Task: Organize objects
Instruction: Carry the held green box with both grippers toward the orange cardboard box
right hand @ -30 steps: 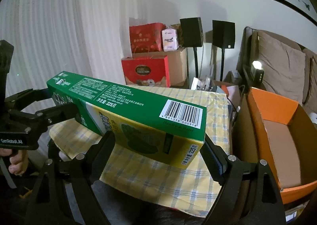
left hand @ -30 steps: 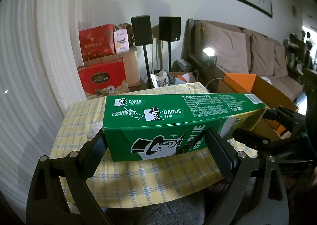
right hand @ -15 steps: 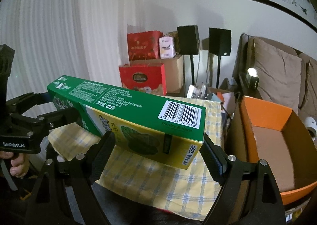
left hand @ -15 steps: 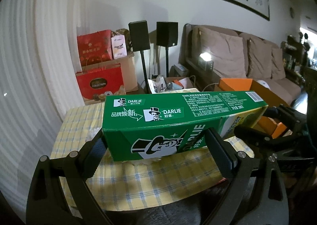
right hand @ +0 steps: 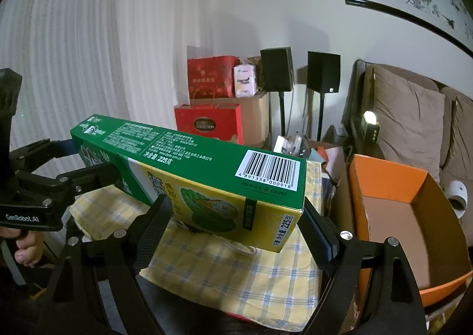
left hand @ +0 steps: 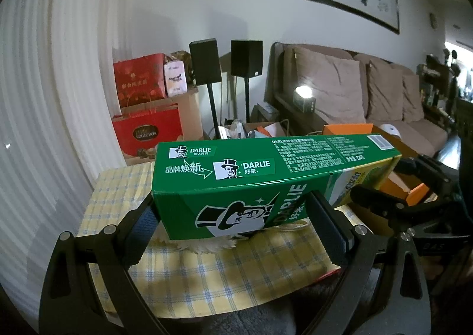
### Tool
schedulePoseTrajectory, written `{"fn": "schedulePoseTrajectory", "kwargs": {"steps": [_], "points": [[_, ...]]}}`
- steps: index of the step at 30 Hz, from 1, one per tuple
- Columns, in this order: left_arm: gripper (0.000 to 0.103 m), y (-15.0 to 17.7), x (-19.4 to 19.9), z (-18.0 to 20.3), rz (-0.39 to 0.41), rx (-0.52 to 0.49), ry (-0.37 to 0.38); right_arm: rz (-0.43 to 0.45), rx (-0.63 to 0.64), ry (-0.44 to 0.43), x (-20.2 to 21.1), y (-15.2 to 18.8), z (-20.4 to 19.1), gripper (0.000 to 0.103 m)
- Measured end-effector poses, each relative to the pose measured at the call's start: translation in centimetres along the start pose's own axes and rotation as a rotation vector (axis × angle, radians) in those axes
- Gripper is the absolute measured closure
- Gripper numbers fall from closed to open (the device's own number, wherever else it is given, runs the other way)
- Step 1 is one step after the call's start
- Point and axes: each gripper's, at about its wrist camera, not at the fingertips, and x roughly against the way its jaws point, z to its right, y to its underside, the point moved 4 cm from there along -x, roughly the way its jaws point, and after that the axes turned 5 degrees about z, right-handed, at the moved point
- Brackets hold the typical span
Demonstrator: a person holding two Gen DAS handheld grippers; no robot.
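Together we held the Darlie toothpaste box [left hand: 266, 184] lifted clear above the checked tabletop [left hand: 207, 276], our left claw [left hand: 236, 225] clamped across its hat-logo end and our right claw [right hand: 236, 225] spread wide but pressed on the barcode end. To do it well, we judged both grips should travel level together toward the orange cardboard box [right hand: 393, 216] beside the tabletop.

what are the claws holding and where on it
One green toothpaste box, held clear of the table: left claw clamps its logo end, right claw its barcode end.
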Motion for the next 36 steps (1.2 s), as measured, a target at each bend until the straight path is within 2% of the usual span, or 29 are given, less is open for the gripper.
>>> {"fn": "schedulePoseTrajectory", "kwargs": {"steps": [36], "points": [[0.008, -1.6, 2.2, 1.1, 0.072, 0.008, 0.004, 0.063, -0.001, 0.006, 2.4, -2.0, 0.6, 0.015]]}}
